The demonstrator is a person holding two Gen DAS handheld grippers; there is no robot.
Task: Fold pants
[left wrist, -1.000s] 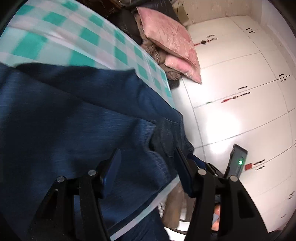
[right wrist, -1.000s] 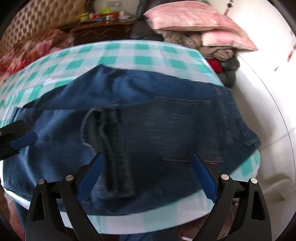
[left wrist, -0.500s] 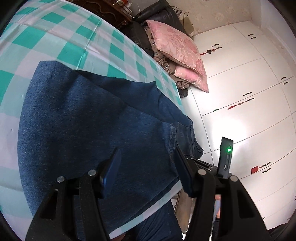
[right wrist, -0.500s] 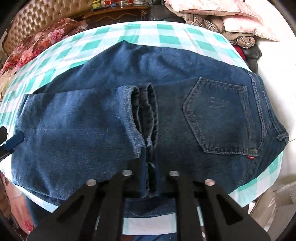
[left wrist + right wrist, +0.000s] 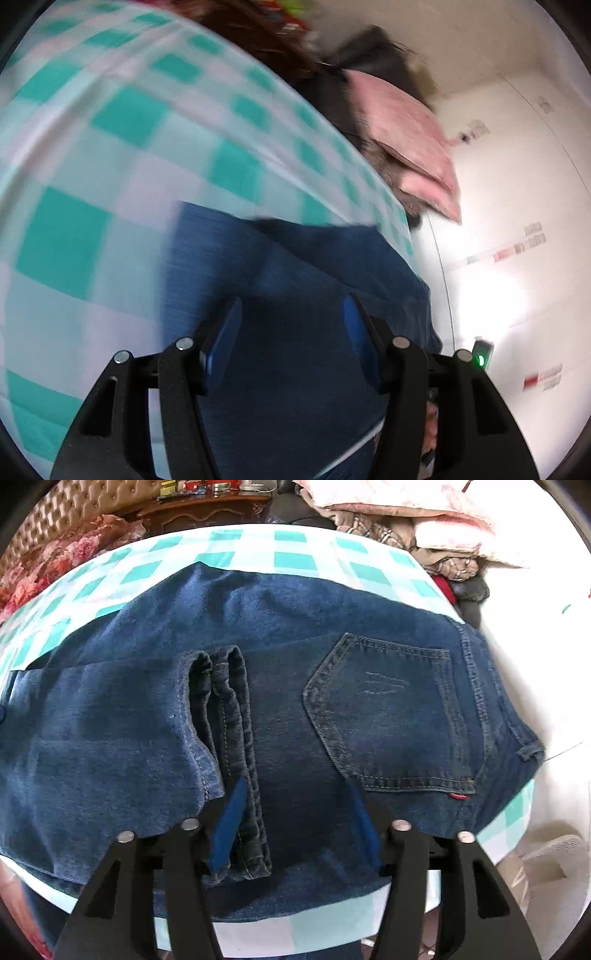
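On the green-and-white checked cloth [image 5: 291, 559] lie the blue jeans [image 5: 295, 627], folded over themselves so that the 2 leg hems [image 5: 221, 716] sit side by side on top, just left of the back pocket [image 5: 391, 716], with the waistband [image 5: 480, 686] toward the right edge of the surface. Seen from the right wrist, the right gripper [image 5: 293, 808] hangs over the near part of the denim with its jaws opening; its left blue pad [image 5: 227, 830] lies against the outer hem, its right pad stands just below the pocket's lower corner, and the pads do not squeeze the cloth. From the left wrist the picture is blurred: the left gripper [image 5: 291, 332] is over the folded end of the jeans [image 5: 295, 280], its jaws closing yet well apart, with only flat denim beneath them. Pink cushions [image 5: 406, 147] are piled beyond the far corner, beside white cupboard doors [image 5: 517, 206].
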